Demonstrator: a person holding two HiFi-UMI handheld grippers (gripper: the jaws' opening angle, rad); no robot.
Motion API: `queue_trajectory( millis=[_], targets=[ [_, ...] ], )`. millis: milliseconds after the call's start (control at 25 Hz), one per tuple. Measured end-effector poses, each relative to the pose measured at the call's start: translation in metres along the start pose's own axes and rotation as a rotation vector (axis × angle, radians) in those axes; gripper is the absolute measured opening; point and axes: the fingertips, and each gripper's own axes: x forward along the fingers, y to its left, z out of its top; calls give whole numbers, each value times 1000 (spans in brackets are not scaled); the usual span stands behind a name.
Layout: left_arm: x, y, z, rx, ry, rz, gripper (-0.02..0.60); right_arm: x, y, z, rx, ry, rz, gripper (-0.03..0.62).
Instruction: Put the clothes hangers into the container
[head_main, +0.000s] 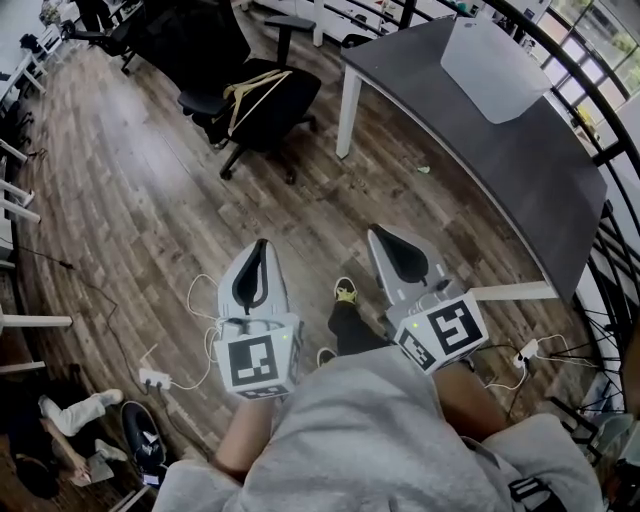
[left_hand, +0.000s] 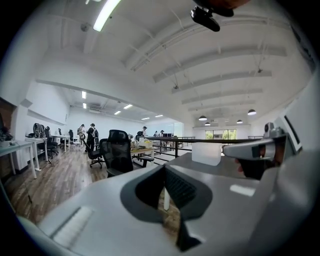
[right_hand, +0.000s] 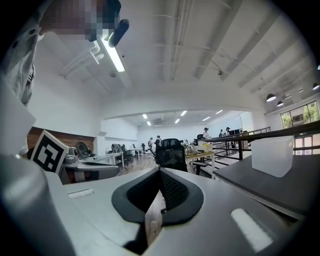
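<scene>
- Pale wooden clothes hangers (head_main: 252, 92) lie on the seat of a black office chair (head_main: 195, 45). They are well ahead of my left gripper (head_main: 261, 246) and a little to its left, and neither gripper touches them.
- Left gripper: the jaws are pressed together with nothing between them. In the left gripper view the ribbed pads meet at the tips.
- Right gripper (head_main: 383, 236): the jaws are likewise pressed together and empty. It is held just beside the left gripper, near it but apart, and both point roughly level.
- The container (head_main: 495, 60) is translucent white. It stands on the dark grey worktop (head_main: 520, 170), ahead of my right gripper and to its right, well apart from it.
- The worktop stands on a white leg (head_main: 347, 110). Its near edge runs along the right side of my right gripper.
- A wooden plank floor (head_main: 130, 200) lies beneath both grippers. A white power strip (head_main: 153, 378) with its cable sits on the floor behind my left gripper and to its left.
- In the left gripper view, persons (left_hand: 91, 136) stand at distant desks beyond the chair. They are too small for any detail.
</scene>
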Motion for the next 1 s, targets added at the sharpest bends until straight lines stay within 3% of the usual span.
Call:
queue_trajectory(
  millis=[360,680,1000],
  targets=[
    [75,14,18,-11,13,45,8,71,-44,13,5,19,79,-2],
    [147,10,25,-8,52,75,9,117,-111,16,44,8,93,-2],
    [183,-5,40,49,34,97,9,135,-154,22,39,0,102,-2]
  ],
)
